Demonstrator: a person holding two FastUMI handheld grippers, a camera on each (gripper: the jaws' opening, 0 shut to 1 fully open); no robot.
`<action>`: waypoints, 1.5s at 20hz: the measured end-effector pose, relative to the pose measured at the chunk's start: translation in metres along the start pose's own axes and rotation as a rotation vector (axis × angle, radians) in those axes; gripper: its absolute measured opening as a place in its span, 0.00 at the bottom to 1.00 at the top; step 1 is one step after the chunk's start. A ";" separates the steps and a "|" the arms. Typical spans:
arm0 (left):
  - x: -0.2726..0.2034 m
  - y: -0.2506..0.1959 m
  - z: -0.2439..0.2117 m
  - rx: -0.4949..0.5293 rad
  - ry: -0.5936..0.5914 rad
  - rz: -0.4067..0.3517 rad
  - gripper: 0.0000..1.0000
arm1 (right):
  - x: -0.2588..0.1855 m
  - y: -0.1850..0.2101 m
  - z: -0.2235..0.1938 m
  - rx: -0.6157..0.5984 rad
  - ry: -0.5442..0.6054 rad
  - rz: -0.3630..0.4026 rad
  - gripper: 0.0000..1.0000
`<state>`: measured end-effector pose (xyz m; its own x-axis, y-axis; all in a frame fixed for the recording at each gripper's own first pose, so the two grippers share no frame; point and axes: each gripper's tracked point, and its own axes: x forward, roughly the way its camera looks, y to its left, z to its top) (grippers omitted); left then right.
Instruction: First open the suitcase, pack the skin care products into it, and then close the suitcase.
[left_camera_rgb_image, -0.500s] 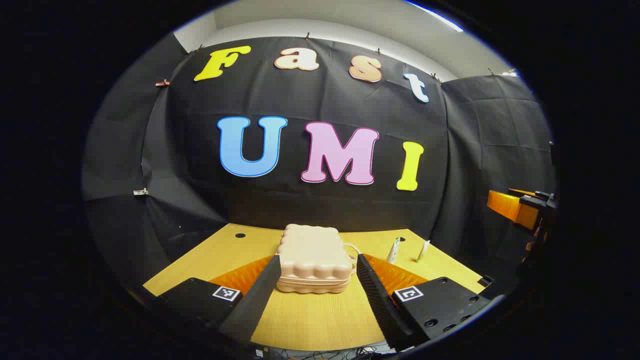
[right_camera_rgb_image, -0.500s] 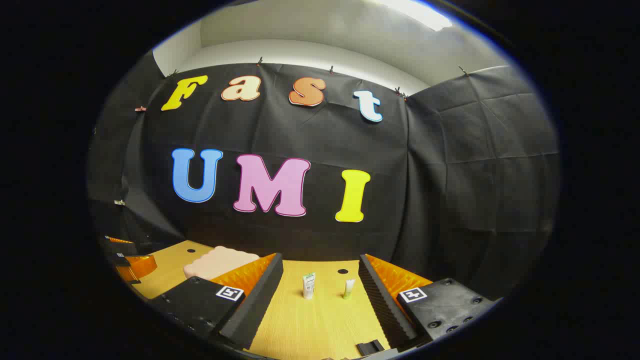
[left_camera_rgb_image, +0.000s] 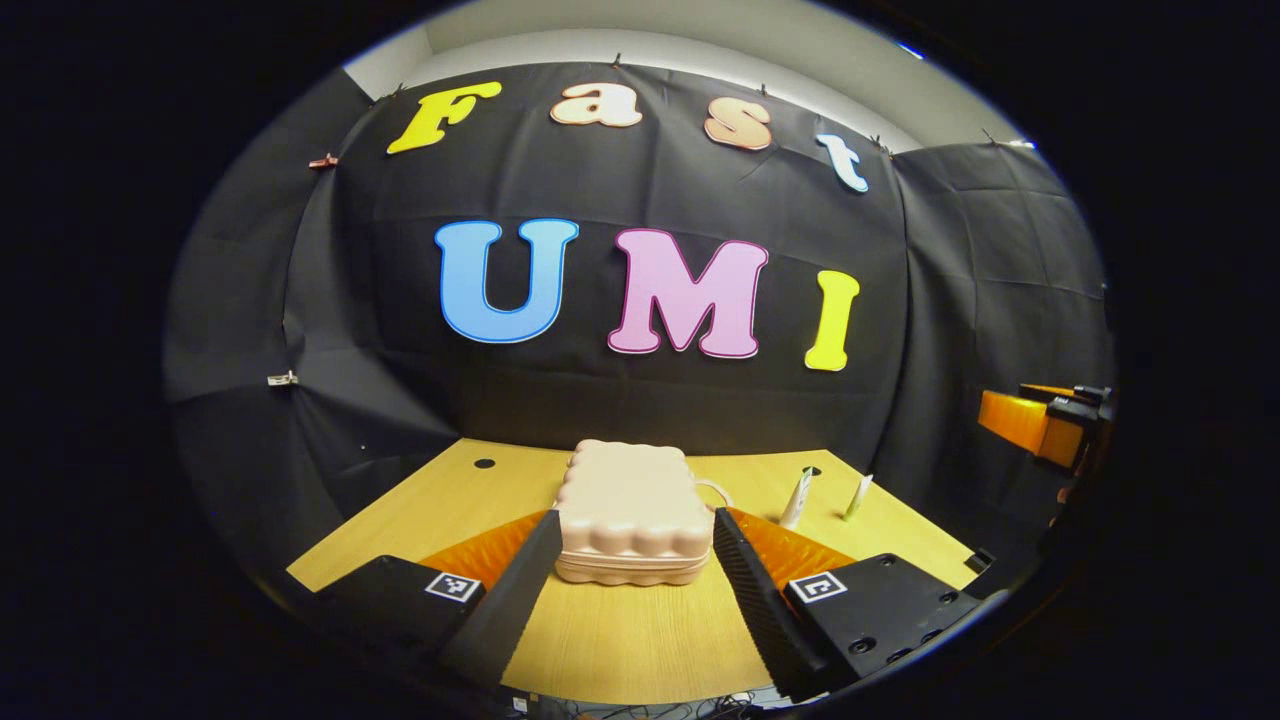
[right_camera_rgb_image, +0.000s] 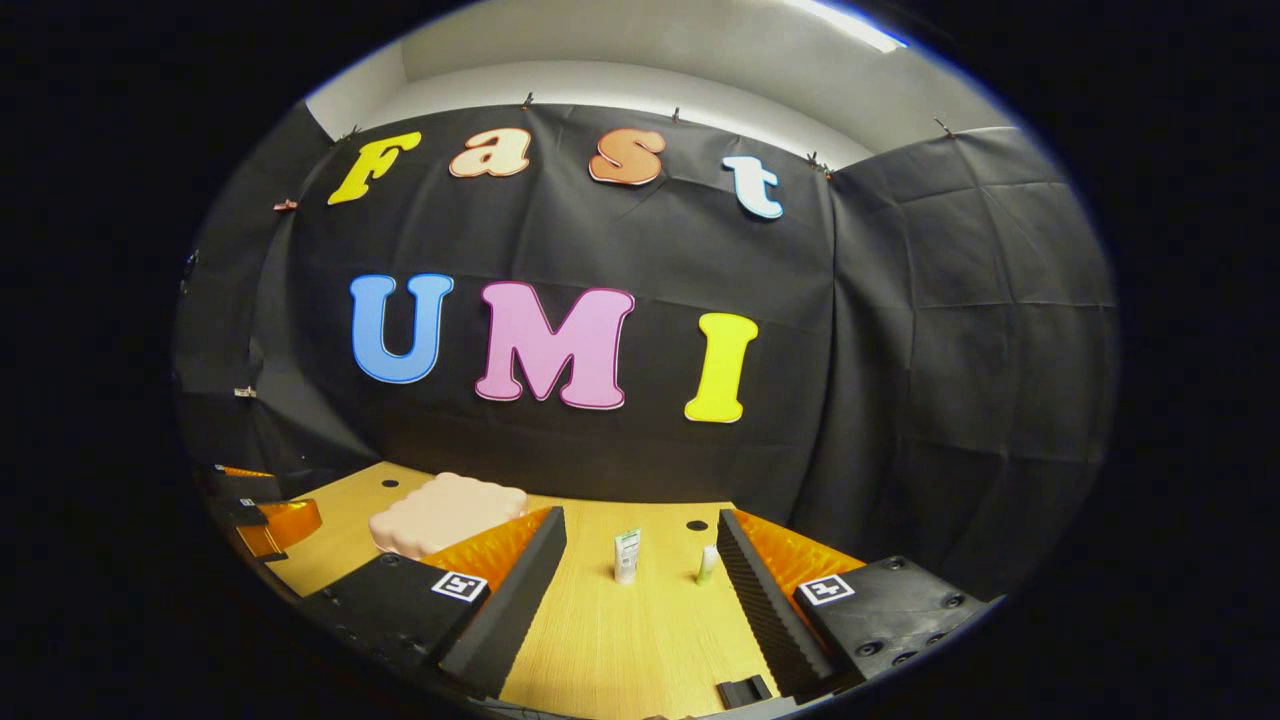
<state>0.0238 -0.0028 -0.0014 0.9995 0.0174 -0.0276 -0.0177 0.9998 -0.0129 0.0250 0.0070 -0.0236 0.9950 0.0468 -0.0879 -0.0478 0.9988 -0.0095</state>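
Note:
A small pink suitcase (left_camera_rgb_image: 630, 510) with a scalloped rim lies closed and flat on the wooden table (left_camera_rgb_image: 620, 640). My left gripper (left_camera_rgb_image: 632, 580) stands open in front of it, short of touching. Two skin care tubes stand upright to its right: a white one (left_camera_rgb_image: 797, 497) and a thinner one (left_camera_rgb_image: 856, 496). In the right gripper view the white tube (right_camera_rgb_image: 626, 555) and the small greenish tube (right_camera_rgb_image: 706, 564) stand ahead of my open right gripper (right_camera_rgb_image: 640, 600), with the suitcase (right_camera_rgb_image: 445, 515) off to the left.
The right gripper's orange body (left_camera_rgb_image: 1040, 425) shows at the far right of the left gripper view, and the left gripper's orange body (right_camera_rgb_image: 270, 520) at the left of the right gripper view. A small black bracket (right_camera_rgb_image: 742, 692) lies at the table's near edge. Black cloth walls the table behind.
Both cameras have tilted slightly down and eased forward; the suitcase and tubes sit a little higher and closer. Nothing has been touched.

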 end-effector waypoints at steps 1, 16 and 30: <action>0.004 -0.001 0.002 0.002 0.002 0.001 0.96 | 0.005 -0.001 -0.001 0.002 0.009 0.004 0.96; 0.178 -0.122 -0.018 0.045 0.149 -0.110 0.96 | 0.127 -0.059 -0.042 0.039 0.095 0.029 0.96; 0.379 -0.160 -0.184 0.219 0.586 0.015 0.86 | 0.205 -0.084 -0.128 0.109 0.269 0.157 0.97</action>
<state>0.4003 -0.1590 -0.1938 0.8172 0.0834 -0.5703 0.0364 0.9800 0.1955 0.2218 -0.0689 -0.1686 0.9167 0.2092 -0.3404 -0.1745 0.9760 0.1299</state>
